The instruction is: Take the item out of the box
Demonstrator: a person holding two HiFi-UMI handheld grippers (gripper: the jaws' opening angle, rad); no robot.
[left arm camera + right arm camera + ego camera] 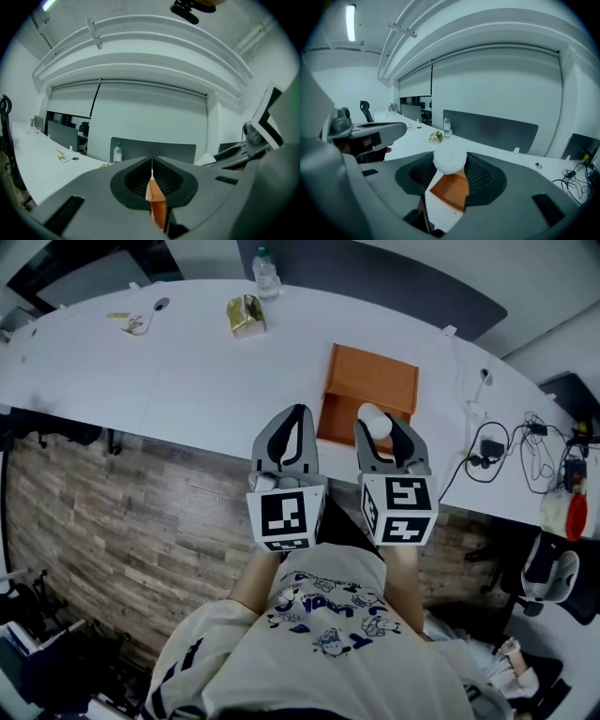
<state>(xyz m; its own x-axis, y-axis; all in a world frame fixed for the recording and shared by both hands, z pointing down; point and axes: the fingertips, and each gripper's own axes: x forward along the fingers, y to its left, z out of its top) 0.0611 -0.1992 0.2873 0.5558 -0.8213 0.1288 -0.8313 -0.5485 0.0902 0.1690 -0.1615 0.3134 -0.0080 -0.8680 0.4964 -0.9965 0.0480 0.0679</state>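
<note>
Clearly right gripper (376, 425) grips white ball (449, 158) (seemingly above orange box (370, 390))

Premises: an office, meeting-room type. A long curved white table (187, 381) runs in front of grey desk divider panels (490, 129). A black office chair (365, 110) stands at its far end. Chargers and cables (511, 446) lie on it (loosely coiled). Wood-look flooring (122, 512); strip ceiling light (350, 22).

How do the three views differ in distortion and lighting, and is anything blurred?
Head view: mild bending, the table edge curves, light even. Left gripper view: strong fisheye, black corners. Right gripper view: same fisheye, a ceiling lamp glares upper left; the white ball is in focus.
</note>
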